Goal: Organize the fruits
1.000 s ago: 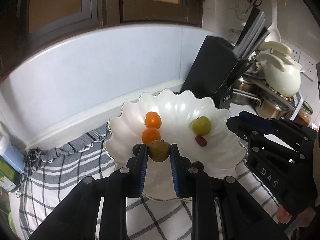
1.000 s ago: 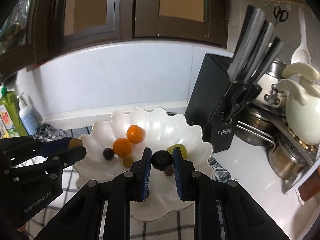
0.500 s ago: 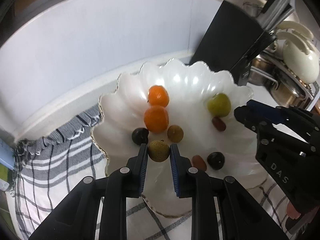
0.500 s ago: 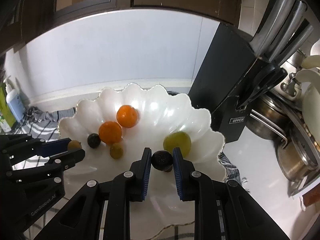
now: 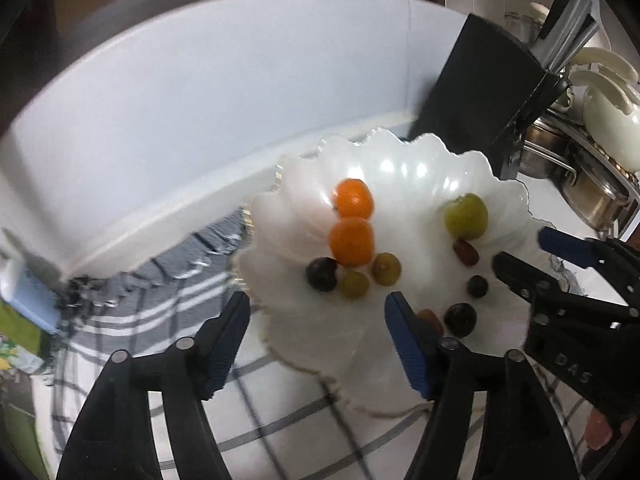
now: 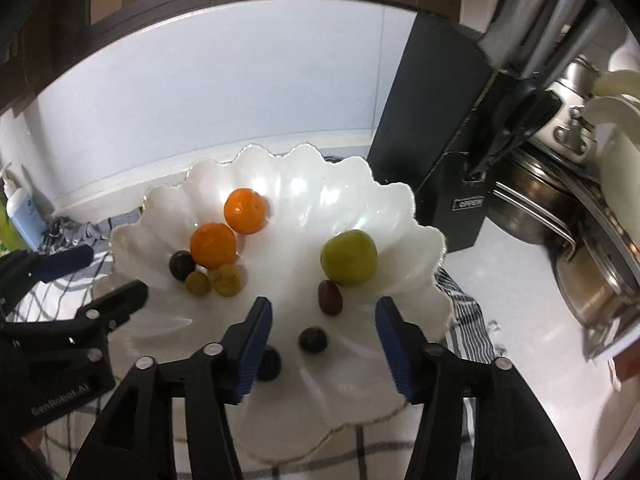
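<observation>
1. White scalloped bowl (image 6: 400,208) sits on a checked cloth (image 5: 280,420) on the table, with a pale wall behind it.
2. Left tool (image 5: 318,322) hovers over the bowl's near-left rim, its blue-padded fingers (image 5: 408,344) spread wide and gripping nothing.
3. Right tool (image 6: 324,330) hovers over the bowl's near side, its fingers (image 6: 256,340) also spread wide and empty.
4. Two oranges (image 6: 245,211) lie touching each other in the bowl's left half, one behind the other.
5. Just in front of the nearer orange, a dark grape (image 6: 182,265) and two small yellow-green fruits (image 6: 228,279) huddle together, touching.
6. One large green fruit (image 6: 349,256) rests in the bowl's right half, well apart from the oranges.
7. One red date (image 6: 330,298) lies just in front of the green fruit, close to touching it.
8. One dark berry (image 6: 313,340) lies on the bowl floor between the right tool's fingers, touching neither.
9. Another dark berry (image 6: 269,364) sits beside that tool's left finger, partly hidden by it.
10. From the left camera, a second reddish fruit (image 5: 430,318) shows beside the left tool's right finger, next to a dark berry.
11. Black knife block (image 6: 432,120) stands behind the bowl to the right.
12. Steel pots (image 6: 536,208) and a cream kettle (image 5: 612,120) stand further right.
13. Blue-labelled bottle (image 6: 20,212) stands at the far left by the wall.
</observation>
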`<state>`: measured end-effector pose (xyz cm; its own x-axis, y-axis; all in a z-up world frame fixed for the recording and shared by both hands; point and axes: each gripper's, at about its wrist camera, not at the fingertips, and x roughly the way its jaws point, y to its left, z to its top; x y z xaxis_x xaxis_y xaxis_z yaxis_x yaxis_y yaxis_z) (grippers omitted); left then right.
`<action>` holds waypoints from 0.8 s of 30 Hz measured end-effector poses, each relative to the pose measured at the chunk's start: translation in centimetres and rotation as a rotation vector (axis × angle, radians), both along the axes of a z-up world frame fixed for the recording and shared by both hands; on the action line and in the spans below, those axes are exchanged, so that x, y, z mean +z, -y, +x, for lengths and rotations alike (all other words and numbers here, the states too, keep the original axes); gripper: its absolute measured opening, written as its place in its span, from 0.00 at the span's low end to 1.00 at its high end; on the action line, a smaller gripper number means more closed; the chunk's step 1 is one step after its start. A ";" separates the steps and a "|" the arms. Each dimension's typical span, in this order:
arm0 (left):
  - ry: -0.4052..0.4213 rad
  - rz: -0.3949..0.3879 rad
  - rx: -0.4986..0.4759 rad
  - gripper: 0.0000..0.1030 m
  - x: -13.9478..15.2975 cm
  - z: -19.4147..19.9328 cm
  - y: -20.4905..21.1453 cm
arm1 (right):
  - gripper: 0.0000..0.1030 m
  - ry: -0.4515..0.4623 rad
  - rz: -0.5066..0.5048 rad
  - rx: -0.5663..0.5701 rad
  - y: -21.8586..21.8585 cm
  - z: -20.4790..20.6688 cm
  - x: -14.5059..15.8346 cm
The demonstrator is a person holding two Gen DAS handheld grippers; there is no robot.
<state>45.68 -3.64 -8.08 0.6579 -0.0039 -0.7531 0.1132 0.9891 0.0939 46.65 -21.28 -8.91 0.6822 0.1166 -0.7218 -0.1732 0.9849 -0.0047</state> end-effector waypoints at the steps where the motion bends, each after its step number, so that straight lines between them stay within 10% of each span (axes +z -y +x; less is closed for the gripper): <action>1: 0.019 0.010 0.007 0.72 0.3 -0.5 -0.2 | 0.56 0.006 0.006 -0.005 0.0 -0.5 0.2; 24: 0.289 0.016 -0.017 0.90 7.6 -15.4 -2.5 | 0.68 0.225 0.059 -0.123 -0.1 -17.1 7.1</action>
<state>30.25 -1.09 -0.50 0.8452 -0.0068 -0.5344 0.0964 0.9855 0.1399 29.54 -21.18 -1.84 0.8366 0.0604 -0.5445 -0.0537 0.9982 0.0283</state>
